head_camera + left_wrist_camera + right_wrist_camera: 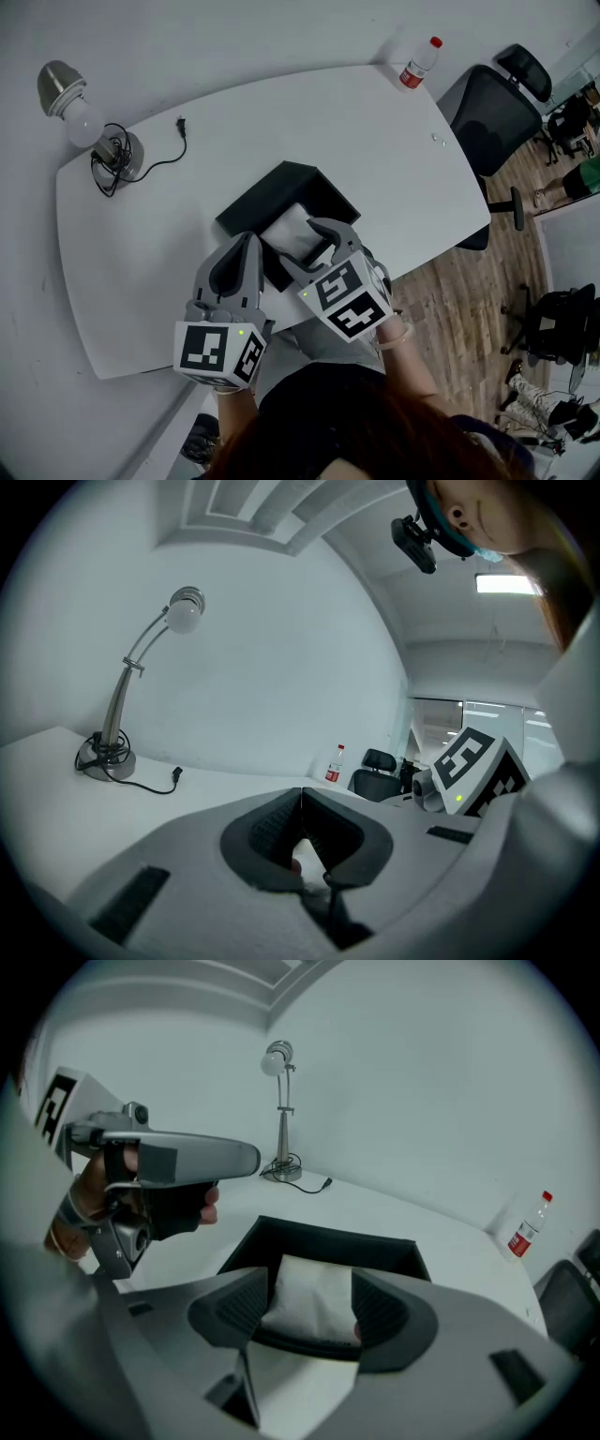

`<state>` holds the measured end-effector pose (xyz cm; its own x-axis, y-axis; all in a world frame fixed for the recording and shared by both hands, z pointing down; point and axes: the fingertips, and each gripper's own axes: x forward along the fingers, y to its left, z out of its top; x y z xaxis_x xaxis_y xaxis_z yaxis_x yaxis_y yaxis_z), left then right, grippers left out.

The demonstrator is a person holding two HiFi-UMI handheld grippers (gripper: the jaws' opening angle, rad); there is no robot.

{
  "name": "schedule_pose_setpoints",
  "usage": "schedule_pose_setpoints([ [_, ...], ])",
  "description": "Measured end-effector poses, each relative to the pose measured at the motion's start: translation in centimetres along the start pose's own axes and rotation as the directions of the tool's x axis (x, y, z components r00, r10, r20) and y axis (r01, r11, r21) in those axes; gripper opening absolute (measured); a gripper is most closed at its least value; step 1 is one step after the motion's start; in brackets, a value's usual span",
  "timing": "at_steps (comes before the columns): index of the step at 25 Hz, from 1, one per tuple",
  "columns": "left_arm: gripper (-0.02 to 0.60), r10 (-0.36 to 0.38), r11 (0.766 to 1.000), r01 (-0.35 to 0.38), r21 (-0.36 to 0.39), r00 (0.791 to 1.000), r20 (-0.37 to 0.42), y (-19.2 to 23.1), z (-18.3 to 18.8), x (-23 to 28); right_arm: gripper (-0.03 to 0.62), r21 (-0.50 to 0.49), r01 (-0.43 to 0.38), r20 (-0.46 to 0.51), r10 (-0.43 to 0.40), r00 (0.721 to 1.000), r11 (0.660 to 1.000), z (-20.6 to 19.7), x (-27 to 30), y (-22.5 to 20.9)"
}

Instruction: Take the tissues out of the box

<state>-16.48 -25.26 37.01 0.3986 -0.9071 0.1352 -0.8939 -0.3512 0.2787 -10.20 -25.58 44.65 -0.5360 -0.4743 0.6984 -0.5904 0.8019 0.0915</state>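
A black open box (pixel 278 190) lies on the white table (pixel 375 159) near its front edge. Inside it rests a white pack of tissues (pixel 298 230), which also fills the middle of the right gripper view (pixel 314 1296) within the box (pixel 328 1237). My right gripper (pixel 307 249) hangs over the box, open, its jaws standing wide on either side of the pack (pixel 314 1305) without pressing on it. My left gripper (pixel 246 242) is just left of the box, jaws shut tip to tip (pixel 301 797) with nothing held.
A desk lamp (pixel 70 103) with a coiled cable stands at the table's far left. A plastic bottle with a red cap (pixel 419 64) stands at the far right corner. A black office chair (pixel 492 122) is beyond the right edge.
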Motion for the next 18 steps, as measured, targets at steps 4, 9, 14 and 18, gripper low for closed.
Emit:
schedule_pose_setpoints([
  [4,0.021,0.016,1.0,-0.016,-0.019,1.0,-0.007,0.9,-0.4,0.6,0.272,-0.029,-0.025,-0.069,0.023,0.997,0.999,-0.5,1.2,0.0],
  [9,0.021,0.032,0.999,-0.033,-0.043,0.999,-0.017,2.0,-1.0,1.1,0.29,-0.041,-0.061,-0.161,0.053,0.986,0.997,-1.3,2.3,0.4],
  [14,0.021,0.041,0.997,-0.043,-0.059,0.999,-0.023,2.6,-1.4,1.4,0.296,-0.038,-0.059,-0.233,0.049,0.971,0.998,-1.9,3.1,0.3],
  [18,0.021,0.042,0.997,-0.044,-0.07,0.999,-0.025,2.9,-1.8,1.6,0.295,-0.047,-0.026,-0.283,0.012,0.959,0.999,-2.4,3.5,-0.1],
])
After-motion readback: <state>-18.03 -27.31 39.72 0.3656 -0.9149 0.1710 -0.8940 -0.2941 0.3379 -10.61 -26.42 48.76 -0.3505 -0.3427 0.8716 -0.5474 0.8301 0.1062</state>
